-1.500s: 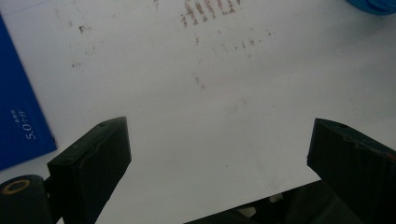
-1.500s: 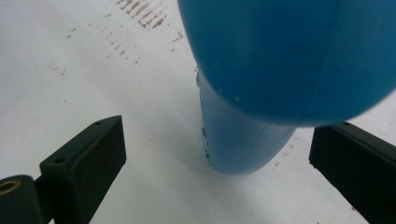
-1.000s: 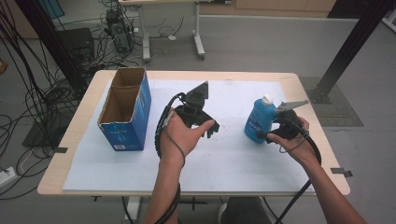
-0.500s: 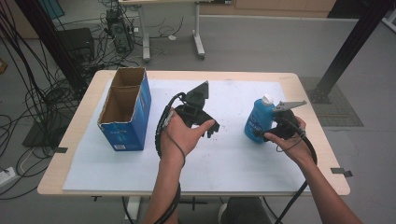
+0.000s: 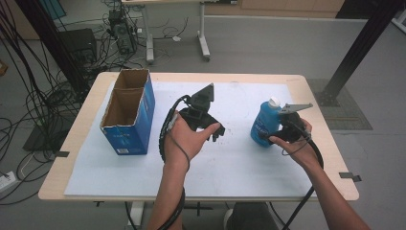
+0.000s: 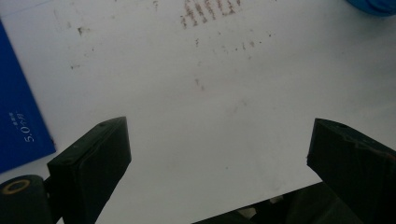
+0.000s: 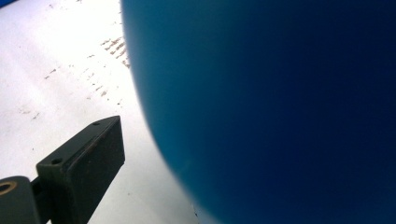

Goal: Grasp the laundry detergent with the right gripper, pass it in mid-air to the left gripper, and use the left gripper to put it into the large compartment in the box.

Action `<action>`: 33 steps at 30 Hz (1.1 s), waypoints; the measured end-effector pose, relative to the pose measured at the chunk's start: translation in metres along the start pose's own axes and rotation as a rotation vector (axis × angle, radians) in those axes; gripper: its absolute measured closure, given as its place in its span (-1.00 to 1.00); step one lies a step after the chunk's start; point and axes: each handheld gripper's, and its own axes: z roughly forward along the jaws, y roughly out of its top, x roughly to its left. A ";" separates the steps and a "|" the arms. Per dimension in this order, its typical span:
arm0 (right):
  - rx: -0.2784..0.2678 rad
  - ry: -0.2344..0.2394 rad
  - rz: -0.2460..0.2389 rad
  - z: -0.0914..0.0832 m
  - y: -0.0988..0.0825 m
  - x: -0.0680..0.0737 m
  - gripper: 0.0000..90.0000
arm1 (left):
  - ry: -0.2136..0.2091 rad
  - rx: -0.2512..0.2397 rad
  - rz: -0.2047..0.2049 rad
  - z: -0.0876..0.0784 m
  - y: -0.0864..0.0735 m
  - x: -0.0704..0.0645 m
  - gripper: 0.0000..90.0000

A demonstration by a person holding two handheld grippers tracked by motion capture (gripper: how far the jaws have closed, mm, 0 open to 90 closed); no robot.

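Right tool (image 5: pixel 268 135) presses up against the blue bottle (image 5: pixel 264 123) standing upright at the table's (image 5: pixel 201 79) right side, one jaw beside it, grip unclear; left tool (image 5: pixel 214 130) hovers spread wide mid-table, near the open box (image 5: pixel 128 111), seemingly waiting.

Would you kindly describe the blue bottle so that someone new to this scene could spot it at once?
Start from the white sheet covering the wooden table. On its right half, just in front of the right gripper, stands the blue bottle, upright. Unlike the open blue cardboard box at the left, it is rounded, has a white cap and carries a label.
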 end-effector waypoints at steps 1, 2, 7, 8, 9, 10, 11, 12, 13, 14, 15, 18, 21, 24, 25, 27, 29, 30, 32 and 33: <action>-0.002 -0.001 0.001 0.000 0.000 0.000 -0.94 | 0.001 0.000 -0.001 0.000 0.000 0.000 -0.85; -0.003 -0.001 0.002 0.000 0.000 0.000 -0.94 | 0.001 0.002 0.002 -0.001 0.000 0.001 -0.85; -0.005 -0.001 0.002 0.001 0.000 0.000 -0.94 | 0.001 -0.004 -0.002 -0.002 0.000 0.000 -0.85; -0.004 0.000 0.003 0.001 0.000 0.000 -0.94 | 0.002 -0.004 0.001 -0.002 0.000 0.000 -0.85; -0.004 0.000 0.003 0.001 0.000 0.000 -0.94 | 0.001 -0.003 0.003 -0.002 0.000 0.000 -0.85; -0.005 -0.001 0.005 0.001 0.000 0.000 -0.94 | 0.001 -0.005 0.000 -0.002 0.000 0.000 -0.85; -0.006 -0.002 0.006 0.001 0.000 0.000 -0.94 | 0.001 -0.004 0.001 -0.001 0.000 0.000 -0.85; -0.006 -0.002 0.006 0.001 0.000 0.000 -0.94 | 0.001 -0.003 0.001 -0.001 0.000 0.000 -0.85; -0.007 0.000 0.006 0.001 0.000 0.000 -0.94 | 0.000 -0.005 -0.002 -0.001 0.000 -0.001 -0.85; -0.006 0.000 0.005 0.001 0.000 0.000 -0.94 | 0.001 -0.004 0.001 -0.001 0.001 -0.001 -0.85; -0.007 0.000 0.005 0.001 0.000 -0.001 -0.94 | 0.001 -0.003 0.003 -0.001 0.001 -0.001 -0.85; -0.006 0.001 0.007 0.001 0.000 -0.001 -0.94 | 0.001 -0.003 0.001 -0.001 0.001 -0.001 -0.85; -0.006 0.001 0.006 0.002 0.000 -0.001 -0.94 | 0.001 0.000 0.004 -0.001 0.002 -0.001 -0.85; -0.006 0.003 0.003 0.002 0.000 0.000 -0.94 | 0.002 -0.002 0.004 -0.002 0.002 -0.001 -0.85; -0.006 0.004 0.002 0.002 0.000 0.000 -0.94 | 0.001 -0.006 -0.004 -0.001 0.001 -0.001 -0.85; -0.004 0.004 0.003 0.002 0.000 0.000 -0.94 | 0.000 -0.008 -0.001 -0.002 0.001 -0.001 -0.85; -0.003 0.003 0.006 0.003 0.000 0.000 -0.94 | 0.002 -0.008 -0.002 -0.003 0.001 -0.001 -0.85; -0.005 0.003 0.007 0.003 0.000 0.000 -0.94 | 0.002 -0.008 -0.002 -0.003 0.001 -0.001 -0.85; -0.006 0.003 0.004 0.003 0.000 0.000 -0.94 | 0.002 -0.010 -0.003 -0.003 0.001 -0.002 -0.85; -0.008 0.003 0.003 0.003 0.000 0.000 -0.94 | 0.002 -0.006 0.001 -0.003 0.002 -0.001 -0.85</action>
